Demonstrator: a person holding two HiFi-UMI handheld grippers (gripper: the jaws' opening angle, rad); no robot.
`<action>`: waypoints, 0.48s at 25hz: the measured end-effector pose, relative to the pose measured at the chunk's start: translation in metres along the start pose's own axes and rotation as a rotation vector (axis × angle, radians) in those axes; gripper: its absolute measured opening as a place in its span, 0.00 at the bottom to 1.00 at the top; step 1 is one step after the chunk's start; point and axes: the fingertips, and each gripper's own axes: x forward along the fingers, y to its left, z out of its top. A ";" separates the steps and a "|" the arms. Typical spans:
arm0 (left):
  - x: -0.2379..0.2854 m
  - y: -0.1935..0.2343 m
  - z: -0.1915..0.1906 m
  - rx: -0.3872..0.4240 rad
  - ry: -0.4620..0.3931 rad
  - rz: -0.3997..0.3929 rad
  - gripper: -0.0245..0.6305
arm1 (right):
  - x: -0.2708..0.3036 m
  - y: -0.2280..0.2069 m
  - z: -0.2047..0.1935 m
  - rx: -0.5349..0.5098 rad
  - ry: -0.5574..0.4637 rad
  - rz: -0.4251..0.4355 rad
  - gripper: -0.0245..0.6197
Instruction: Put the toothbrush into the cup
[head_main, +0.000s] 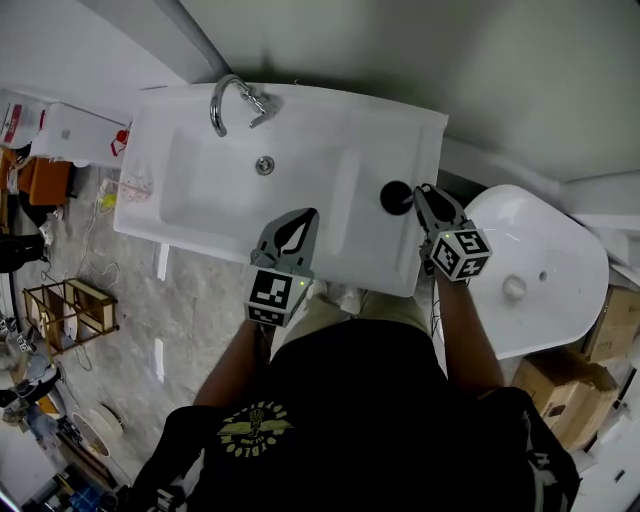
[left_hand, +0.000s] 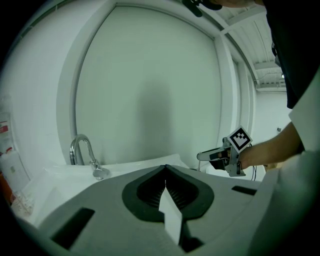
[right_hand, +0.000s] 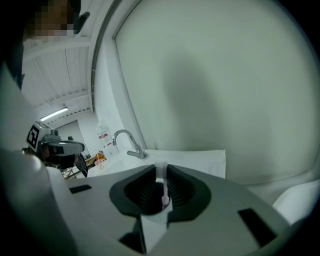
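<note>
Toothbrush only in right gripper view

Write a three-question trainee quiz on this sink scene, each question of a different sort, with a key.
1. Fill in: the toothbrush is clamped in the ___ gripper.
2. Where on the sink does the dark cup stand? A) down in the bowl B) on the flat ledge right of the bowl C) on the left ledge
3. True or false: the left gripper has its jaws wide apart.

Key: 1 right gripper; 2 B; 3 false, they are together with nothing between them.
</note>
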 end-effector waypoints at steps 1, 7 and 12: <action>-0.002 0.000 -0.001 0.003 0.007 0.001 0.05 | 0.002 0.000 -0.003 0.000 0.009 0.001 0.14; -0.025 0.003 0.008 -0.002 -0.018 0.021 0.05 | -0.006 0.008 -0.005 0.015 0.005 0.003 0.28; -0.061 0.014 0.027 0.047 -0.073 0.021 0.05 | -0.038 0.026 0.015 -0.036 -0.041 -0.058 0.28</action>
